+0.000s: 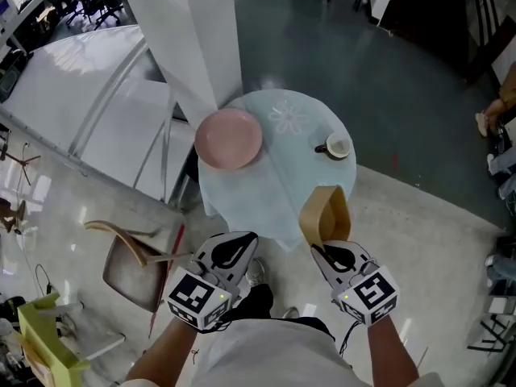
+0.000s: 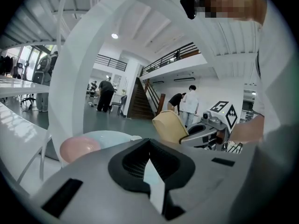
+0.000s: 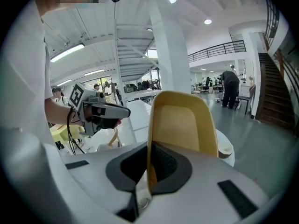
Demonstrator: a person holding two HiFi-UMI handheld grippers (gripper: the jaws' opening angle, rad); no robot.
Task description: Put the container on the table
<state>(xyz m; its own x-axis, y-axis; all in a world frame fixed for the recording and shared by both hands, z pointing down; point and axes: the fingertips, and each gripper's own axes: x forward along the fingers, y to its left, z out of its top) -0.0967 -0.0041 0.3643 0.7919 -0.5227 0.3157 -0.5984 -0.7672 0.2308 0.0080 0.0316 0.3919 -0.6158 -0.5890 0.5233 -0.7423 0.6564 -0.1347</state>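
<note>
Gripping one thin side wall of a tan, open-topped rectangular plastic container (image 3: 182, 125), the right tongs (image 3: 148, 171) are clenched on it: that wall runs edge-on down between the two dark pads, and the rest of the tub rises beyond the tips with its hollow facing the camera. From the head view the container (image 1: 325, 214) juts straight forward from the right tongs (image 1: 326, 248), its long axis in line with them and pointing away from the person. Its far end overlaps the near rim of the round worktop under a pale blue cloth (image 1: 298, 160). It is in the air; how high above the cloth I cannot tell.

The left tongs (image 2: 152, 171) are closed with nothing between them, held level beside the right pair and just short of the worktop's near edge (image 1: 234, 248). The right hand is plainly the one placed for the job.

On the worktop, a round pink plate (image 1: 229, 139) sits at the left, touching a white pillar's foot in the picture. A small white cup with dark liquid (image 1: 338, 147) stands at the far right. Bare cloth lies between them and directly ahead of the container, so the coming move looks like a short reach forward and down. The tub must tip onto its base there before release, well short of the cup.
</note>
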